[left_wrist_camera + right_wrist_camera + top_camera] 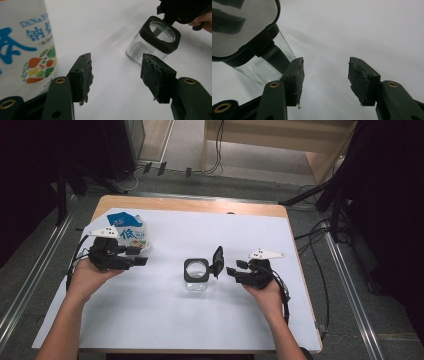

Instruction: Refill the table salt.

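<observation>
Both grippers level, jaws open, empty: left gripper (141, 261) beside carton (131, 235), right gripper (231, 270) beside jar (196, 274).

Clear glass, matt black plastic, glossy print
Square clear glass jar (196, 279) with matt black plastic collar; glossy printed white carton (129, 232); smooth white paper-covered table (165, 320)

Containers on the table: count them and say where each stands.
2. The carton stands at the table's left, just behind the left gripper. The glass jar, its lid flipped open, stands mid-table, left of the right gripper.
</observation>
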Demonstrator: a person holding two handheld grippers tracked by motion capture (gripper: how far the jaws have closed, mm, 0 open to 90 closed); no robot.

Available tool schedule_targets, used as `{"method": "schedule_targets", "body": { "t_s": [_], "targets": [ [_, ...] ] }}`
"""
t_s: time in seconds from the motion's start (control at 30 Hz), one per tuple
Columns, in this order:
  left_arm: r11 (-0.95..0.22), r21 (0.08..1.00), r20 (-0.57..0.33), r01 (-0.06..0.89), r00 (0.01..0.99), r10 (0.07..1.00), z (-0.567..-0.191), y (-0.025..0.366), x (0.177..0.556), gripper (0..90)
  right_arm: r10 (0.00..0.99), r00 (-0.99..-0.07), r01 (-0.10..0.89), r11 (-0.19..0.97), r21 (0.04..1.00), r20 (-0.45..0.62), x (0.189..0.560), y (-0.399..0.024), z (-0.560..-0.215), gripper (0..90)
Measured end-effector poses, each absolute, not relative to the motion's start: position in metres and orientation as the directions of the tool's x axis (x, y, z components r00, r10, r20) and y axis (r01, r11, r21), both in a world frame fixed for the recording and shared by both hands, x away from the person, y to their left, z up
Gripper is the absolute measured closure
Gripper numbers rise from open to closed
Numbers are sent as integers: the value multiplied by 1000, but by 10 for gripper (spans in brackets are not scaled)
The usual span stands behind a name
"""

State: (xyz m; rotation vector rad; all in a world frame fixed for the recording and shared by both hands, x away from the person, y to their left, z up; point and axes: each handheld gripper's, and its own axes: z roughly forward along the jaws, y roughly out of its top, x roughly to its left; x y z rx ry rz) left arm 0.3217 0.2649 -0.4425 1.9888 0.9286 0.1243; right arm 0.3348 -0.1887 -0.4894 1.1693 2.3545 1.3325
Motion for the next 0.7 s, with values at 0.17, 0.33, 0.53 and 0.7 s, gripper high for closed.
{"method": "schedule_targets", "body": {
  "t_s": [0.17,0.33,0.53,0.7],
  "targets": [
    [-289,762,-267,580,687,676,-443,278,321,433,713,-670,547,285,787,207,338,-186,-488,478],
    [-259,759,-295,597,670,681,-442,292,322,431,710,-671,551,286,784,212,340,-185,-489,480],
    [-242,757,-260,608,619,741,-440,311,326,432,716,-666,557,287,780,212,340,-186,-489,480],
    [-195,763,-274,617,581,766,-439,323,336,430,720,-661,558,283,780,212,335,-191,-490,480]
  ]
}}
